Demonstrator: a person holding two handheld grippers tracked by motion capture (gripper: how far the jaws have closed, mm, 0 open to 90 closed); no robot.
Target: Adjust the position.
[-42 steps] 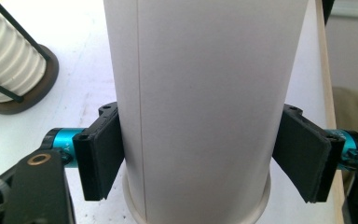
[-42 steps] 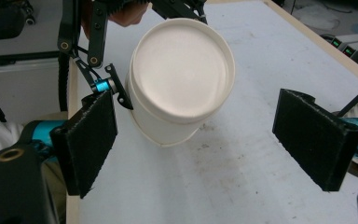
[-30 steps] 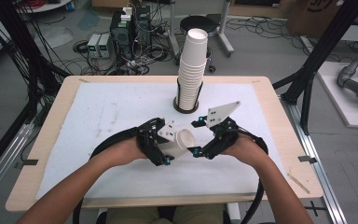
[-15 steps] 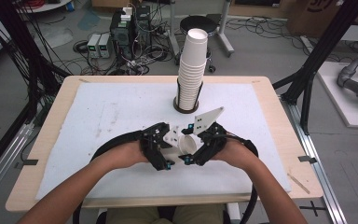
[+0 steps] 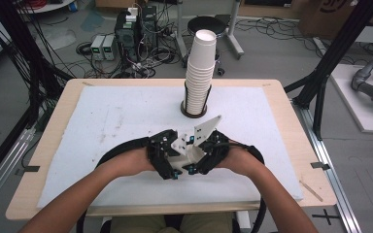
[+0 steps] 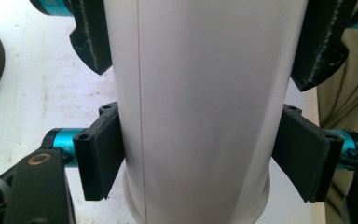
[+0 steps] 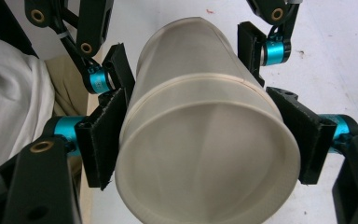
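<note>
Nested paper cups (image 5: 190, 152) are held lying sideways in front of the cup stack (image 5: 199, 73), clamped by both left gripper (image 5: 167, 158) and right gripper (image 5: 205, 154), whose jaws have just been closing; separation seemingly remains undone.

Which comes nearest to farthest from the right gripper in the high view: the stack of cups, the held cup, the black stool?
1. Held cup, between the right gripper jaws.
2. Stack of cups, mid-table, beyond.
3. Black stool, on the floor behind the table.
</note>
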